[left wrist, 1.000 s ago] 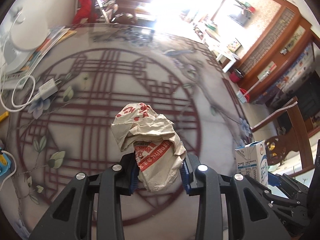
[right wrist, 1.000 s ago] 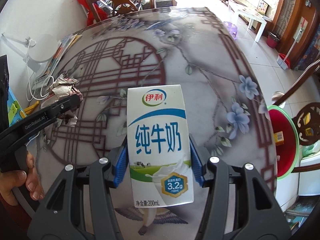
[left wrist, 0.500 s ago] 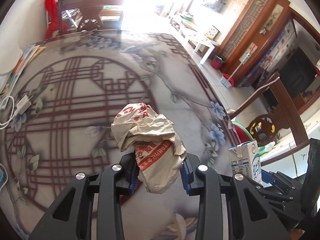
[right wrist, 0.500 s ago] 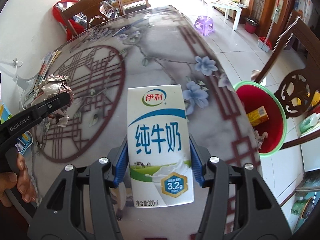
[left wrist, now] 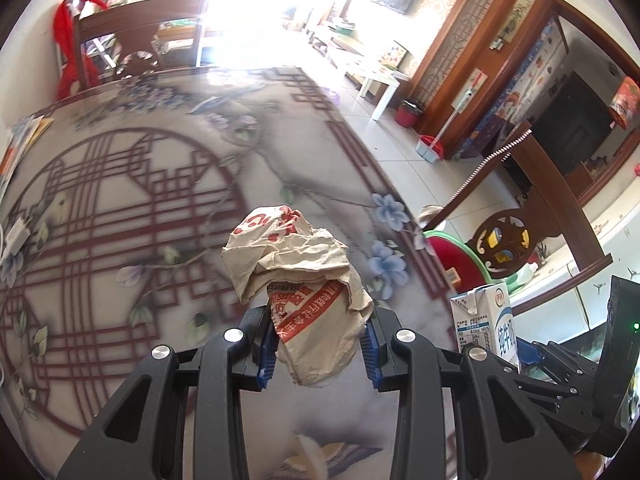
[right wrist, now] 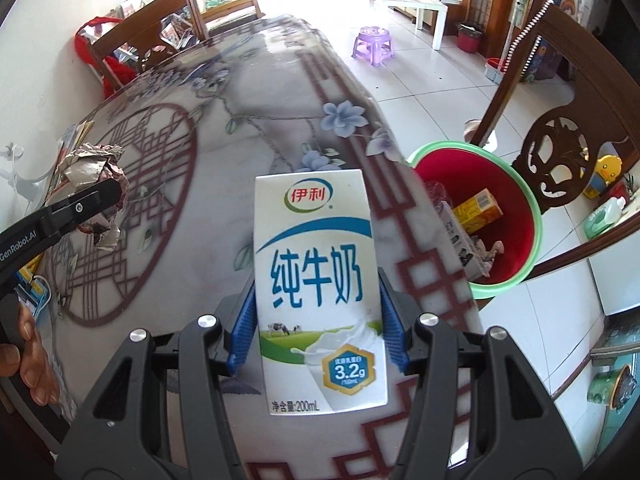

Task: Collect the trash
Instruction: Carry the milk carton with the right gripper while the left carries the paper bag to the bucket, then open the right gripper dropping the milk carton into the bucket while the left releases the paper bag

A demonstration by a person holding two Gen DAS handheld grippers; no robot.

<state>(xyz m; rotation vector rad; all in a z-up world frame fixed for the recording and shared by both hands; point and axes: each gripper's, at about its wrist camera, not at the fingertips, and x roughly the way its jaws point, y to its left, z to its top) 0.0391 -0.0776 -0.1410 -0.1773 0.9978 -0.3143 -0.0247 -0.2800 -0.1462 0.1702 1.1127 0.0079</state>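
My left gripper (left wrist: 318, 344) is shut on a crumpled paper bag (left wrist: 296, 276) with red print, held above the patterned table (left wrist: 140, 208). In the right wrist view my right gripper (right wrist: 316, 328) is shut on a white and blue milk carton (right wrist: 318, 276), upright between the blue pads. That carton (left wrist: 486, 320) also shows at the lower right of the left wrist view, and the paper bag (right wrist: 94, 184) with the left gripper appears at the left of the right wrist view. A red bin with a green rim (right wrist: 524, 208) stands on the floor just past the table's right edge and holds several cartons.
A carved wooden chair (right wrist: 560, 152) stands behind the bin. A purple stool (right wrist: 374, 42) and a white low table (right wrist: 416, 0) sit on the tiled floor farther off. Another chair (left wrist: 136, 40) with red cloth is at the table's far end. Papers and a white charger (left wrist: 16, 232) lie at the left.
Both grippers have carried their loads to the right across the table toward its right edge. The red bin has come fully into the right wrist view and into the left wrist view.
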